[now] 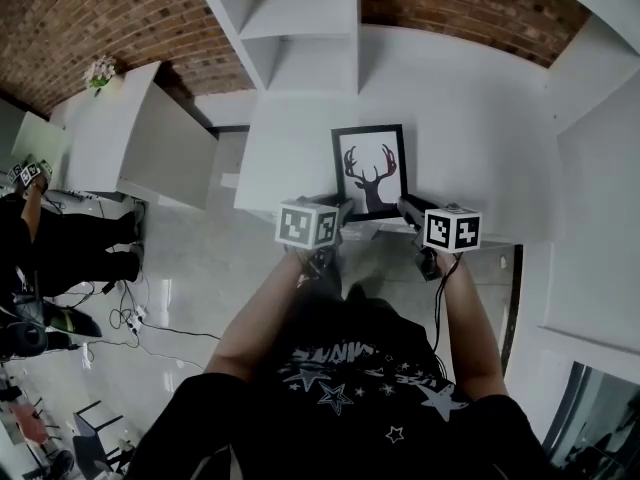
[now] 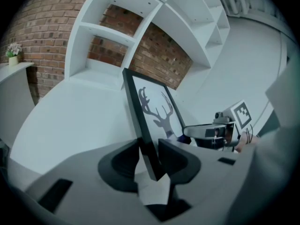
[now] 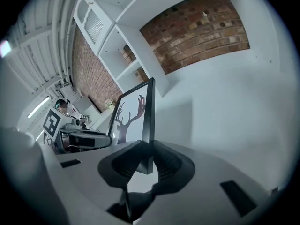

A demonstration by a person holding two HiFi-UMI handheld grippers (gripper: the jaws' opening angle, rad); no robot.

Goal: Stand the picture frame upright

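Note:
A black picture frame (image 1: 370,171) with a deer-antler print is held between my two grippers over the white table (image 1: 470,148). My left gripper (image 1: 340,211) is shut on its lower left edge, and my right gripper (image 1: 405,208) is shut on its lower right edge. In the left gripper view the frame (image 2: 157,109) rises steeply out of the jaws of the left gripper (image 2: 150,156), with the right gripper (image 2: 211,131) beyond it. In the right gripper view the frame's edge (image 3: 149,121) stands between the pads of the right gripper (image 3: 146,156). Whether the frame's bottom touches the table is hidden.
White shelving (image 1: 300,28) stands against a brick wall (image 1: 100,18) behind the table. A white counter with a small plant (image 1: 100,71) is at the left. A person (image 1: 40,238) stands at the far left, and cables (image 1: 130,318) lie on the floor.

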